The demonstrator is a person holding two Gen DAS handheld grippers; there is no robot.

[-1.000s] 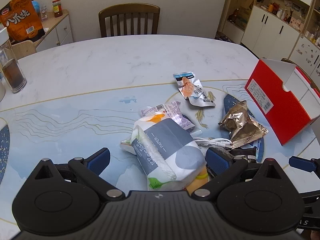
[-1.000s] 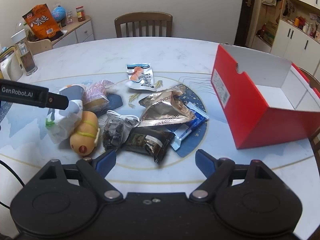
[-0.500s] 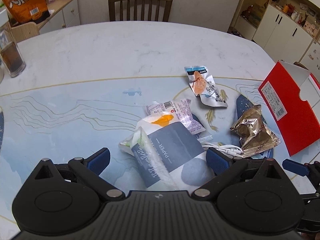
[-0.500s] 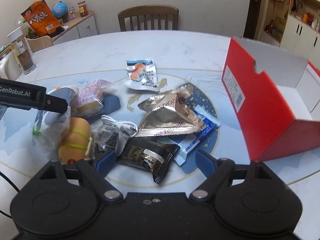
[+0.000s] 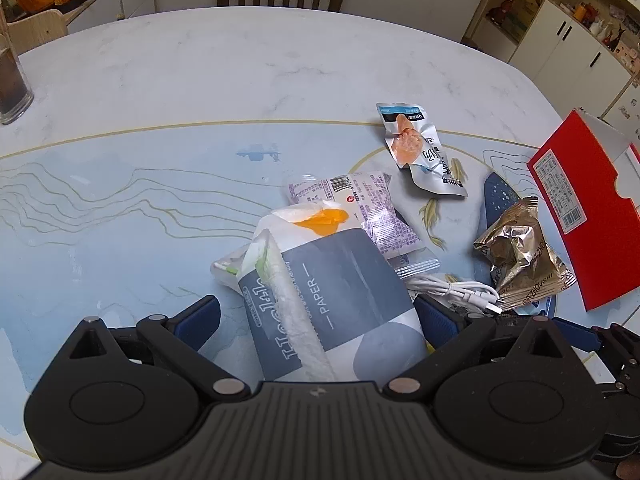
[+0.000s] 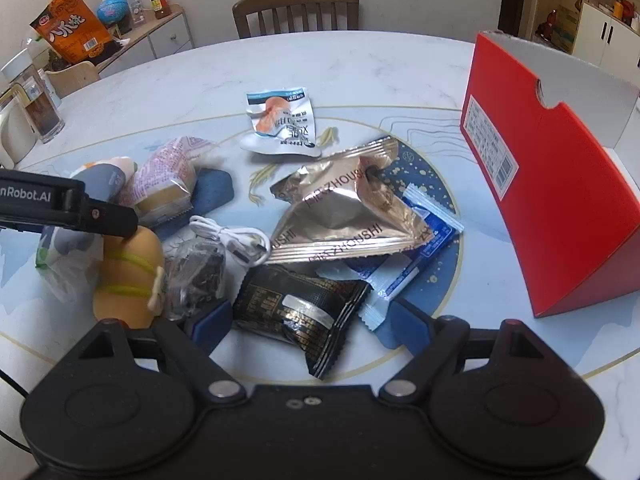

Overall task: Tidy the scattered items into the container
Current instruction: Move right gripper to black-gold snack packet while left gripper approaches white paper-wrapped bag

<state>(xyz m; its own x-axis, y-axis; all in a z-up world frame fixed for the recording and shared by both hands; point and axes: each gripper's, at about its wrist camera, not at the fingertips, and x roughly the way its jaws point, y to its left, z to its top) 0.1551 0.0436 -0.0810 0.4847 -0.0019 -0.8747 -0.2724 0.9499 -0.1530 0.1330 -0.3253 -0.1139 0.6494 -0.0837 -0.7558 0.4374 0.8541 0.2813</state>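
A red open box [image 6: 556, 200] stands on the right of the table; it also shows in the left wrist view [image 5: 580, 208]. My left gripper [image 5: 318, 322] is open, its jaws either side of a grey and white tissue pack [image 5: 332, 304]. My right gripper [image 6: 308, 322] is open, its jaws either side of a black snack packet [image 6: 296, 312]. Around lie a gold foil bag [image 6: 344, 216], a blue and white sachet [image 6: 404, 264], a white cable [image 6: 236, 240], a purple bread packet [image 6: 168, 176], a yellow toy [image 6: 128, 276] and a silver fish snack packet [image 6: 284, 124].
A wooden chair [image 6: 296, 12] stands behind the table. A glass jar [image 6: 36, 104] stands at the table's far left edge. A side cabinet [image 6: 132, 36] holds an orange snack bag [image 6: 70, 28]. White cupboards [image 5: 560, 32] line the right wall.
Both grippers have moved forward and down towards the pile. The tissue pack now lies between my left jaws, the black packet between my right jaws. Both stayed open.
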